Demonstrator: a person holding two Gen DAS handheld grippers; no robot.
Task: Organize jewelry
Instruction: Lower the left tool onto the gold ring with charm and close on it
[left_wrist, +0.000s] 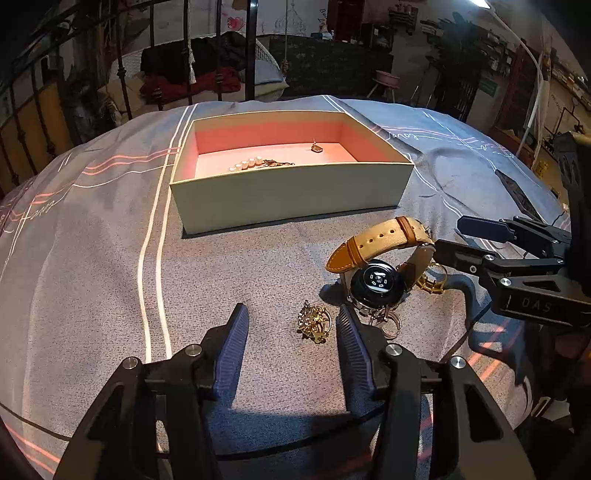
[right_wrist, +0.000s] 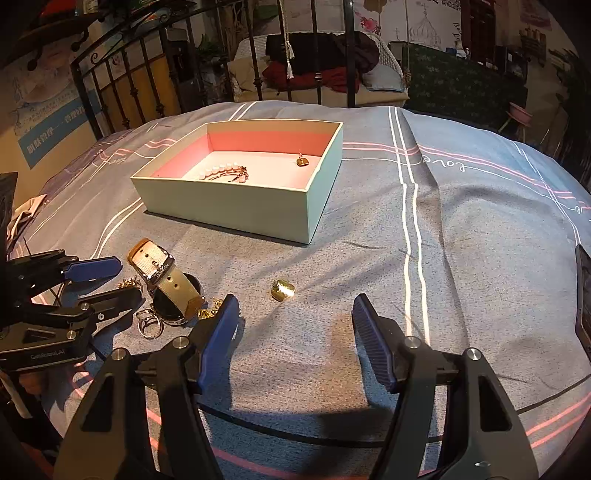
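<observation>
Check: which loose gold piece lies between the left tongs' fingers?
The gold cluster brooch, on the bedspread left of the watch. The gold ring lies beyond the watch.

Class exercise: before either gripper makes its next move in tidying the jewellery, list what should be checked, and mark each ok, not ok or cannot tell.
1. Pale green cardboard box with pink lining open on top: ok.
2. Room left in box: ok.
3. Gold filigree brooch lies between left gripper fingers: ok.
4. Left pads pressing on brooch: not ok, gap visible.
5. Small gold ring lined up ahead of open right gripper: ok.
6. Tan-strapped watch clear of left gripper's path: cannot tell.
</observation>
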